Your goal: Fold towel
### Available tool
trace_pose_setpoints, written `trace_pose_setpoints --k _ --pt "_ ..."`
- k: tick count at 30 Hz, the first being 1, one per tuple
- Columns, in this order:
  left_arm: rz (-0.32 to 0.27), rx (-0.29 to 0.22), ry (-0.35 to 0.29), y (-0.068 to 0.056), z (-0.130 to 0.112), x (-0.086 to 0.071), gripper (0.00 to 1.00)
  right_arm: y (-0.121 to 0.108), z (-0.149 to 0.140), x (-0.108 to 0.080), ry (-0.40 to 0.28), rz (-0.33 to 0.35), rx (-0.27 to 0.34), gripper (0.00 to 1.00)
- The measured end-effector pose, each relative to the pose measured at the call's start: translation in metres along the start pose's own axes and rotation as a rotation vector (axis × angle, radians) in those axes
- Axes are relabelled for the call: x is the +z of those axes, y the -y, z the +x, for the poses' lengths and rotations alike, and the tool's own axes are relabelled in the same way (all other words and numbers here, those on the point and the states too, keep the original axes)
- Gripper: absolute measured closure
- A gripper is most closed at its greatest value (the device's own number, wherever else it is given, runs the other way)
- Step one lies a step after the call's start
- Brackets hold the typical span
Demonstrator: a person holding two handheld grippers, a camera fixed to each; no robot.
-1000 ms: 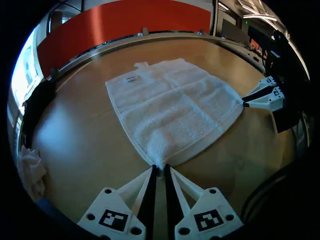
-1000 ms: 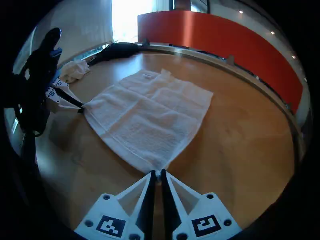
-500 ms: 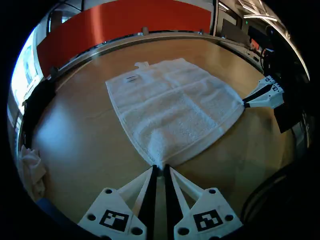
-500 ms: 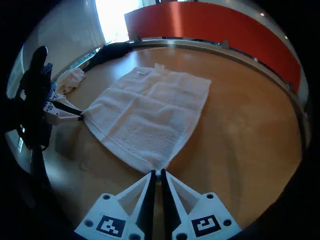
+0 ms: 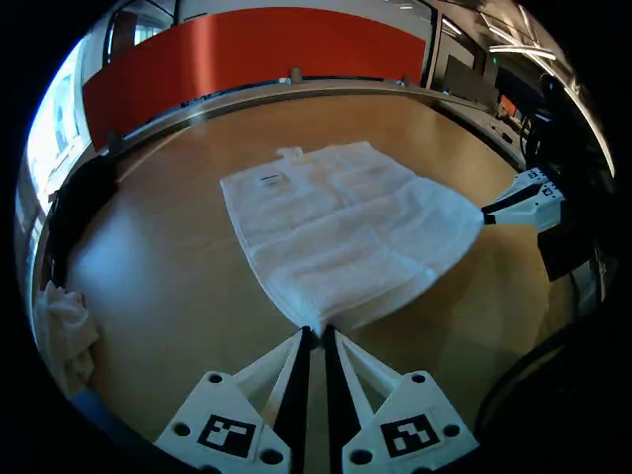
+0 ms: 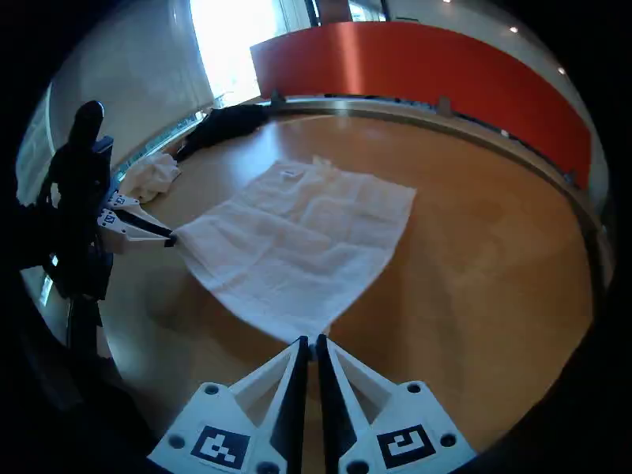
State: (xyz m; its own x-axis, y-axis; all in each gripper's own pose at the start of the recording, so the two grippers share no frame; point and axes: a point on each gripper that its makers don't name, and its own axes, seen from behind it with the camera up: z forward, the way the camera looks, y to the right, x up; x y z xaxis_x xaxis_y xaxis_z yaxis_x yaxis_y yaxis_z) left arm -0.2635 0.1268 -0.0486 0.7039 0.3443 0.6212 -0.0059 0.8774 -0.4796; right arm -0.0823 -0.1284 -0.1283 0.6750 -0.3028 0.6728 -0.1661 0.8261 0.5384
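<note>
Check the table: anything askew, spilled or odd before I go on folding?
Nothing spilled or damaged. The towel lies spread, a near corner pinched in each of the left tongs and right tongs. One small flap pokes past its far edge. A crumpled white cloth sits apart near the edge of the table.

There are 1 towel (image 5: 347, 229), 1 worktop (image 5: 174, 316), 1 crumpled cloth (image 5: 67, 336) and 2 tools: left tool (image 5: 314, 336), right tool (image 6: 310, 344).

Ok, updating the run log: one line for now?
left gripper: shut on white terry towel corner | right gripper: shut on neighbouring corner | near edge raised off wooden table
</note>
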Motion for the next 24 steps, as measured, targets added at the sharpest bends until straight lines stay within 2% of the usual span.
trace_pose_setpoints --k 6,16,24 --pt "-0.015 -0.038 -0.003 -0.005 0.01 -0.025 0.87 0.013 0.02 -0.025 -0.037 0.017 0.002 0.91" --pt "-0.047 -0.071 -0.002 -0.021 0.022 -0.065 0.88 0.033 0.043 -0.072 -0.093 0.035 0.035 0.91" --pt "-0.075 -0.097 -0.001 -0.033 0.029 -0.087 0.88 0.036 0.049 -0.099 -0.103 0.032 0.043 0.91"
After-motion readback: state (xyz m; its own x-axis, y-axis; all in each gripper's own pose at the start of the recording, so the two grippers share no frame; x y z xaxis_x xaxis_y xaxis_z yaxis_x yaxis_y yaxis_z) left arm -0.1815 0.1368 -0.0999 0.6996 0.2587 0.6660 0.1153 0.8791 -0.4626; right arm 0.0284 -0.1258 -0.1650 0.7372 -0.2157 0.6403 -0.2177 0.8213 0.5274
